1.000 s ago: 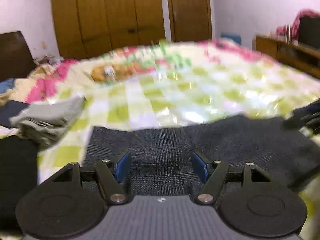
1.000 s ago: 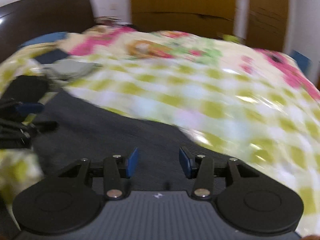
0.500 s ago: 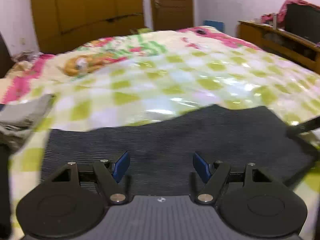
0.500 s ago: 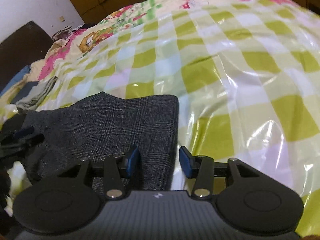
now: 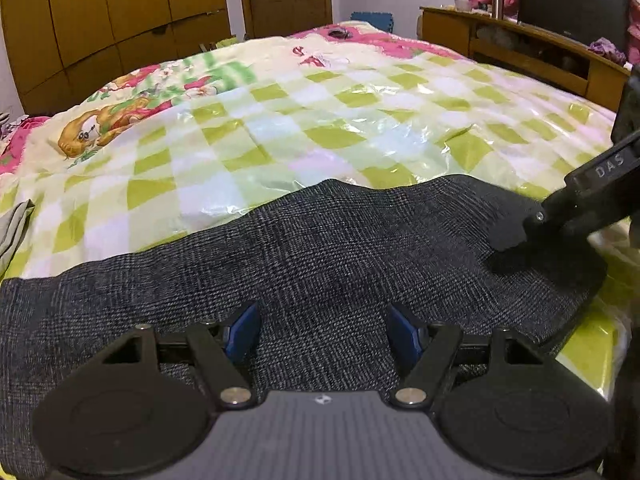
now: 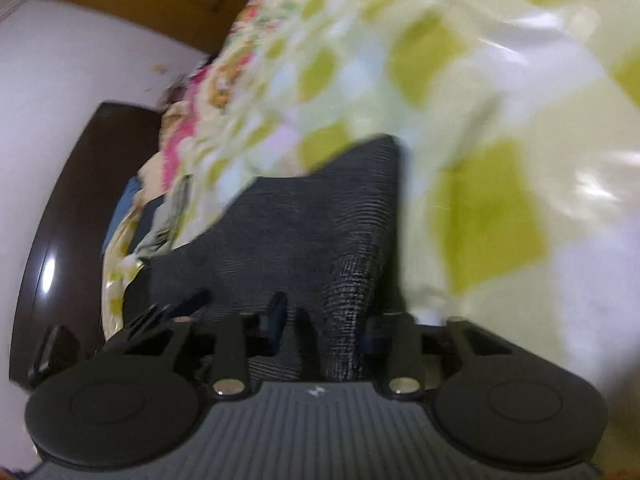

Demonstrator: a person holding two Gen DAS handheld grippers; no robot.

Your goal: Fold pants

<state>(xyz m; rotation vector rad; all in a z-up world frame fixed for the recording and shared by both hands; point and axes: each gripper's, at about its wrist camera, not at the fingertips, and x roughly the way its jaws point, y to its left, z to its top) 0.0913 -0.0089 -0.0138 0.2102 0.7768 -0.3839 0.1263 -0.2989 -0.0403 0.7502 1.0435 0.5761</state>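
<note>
Dark grey checked pants [image 5: 320, 256] lie folded in a wide band across the near edge of the bed. My left gripper [image 5: 322, 332] is open just above the cloth, its blue pads [image 5: 242, 332] spread apart and empty. My right gripper [image 5: 512, 240] shows in the left wrist view at the pants' right end, pressed onto the cloth. In the blurred, rolled right wrist view the pants [image 6: 312, 232] run between the spread fingers of my right gripper [image 6: 324, 328], with a ridge of cloth bunched in the gap.
The bed is covered with a glossy green-and-white checked sheet [image 5: 360, 120]. A grey garment [image 5: 12, 228] lies at the left edge. A wooden cabinet with a TV [image 5: 560, 40] stands at the right, wardrobes [image 5: 120, 20] behind. A dark headboard [image 6: 72, 220] is left.
My left gripper moved closer over the pants. My right gripper rolled sideways and dropped onto the pants' right end, with cloth now between its fingers.
</note>
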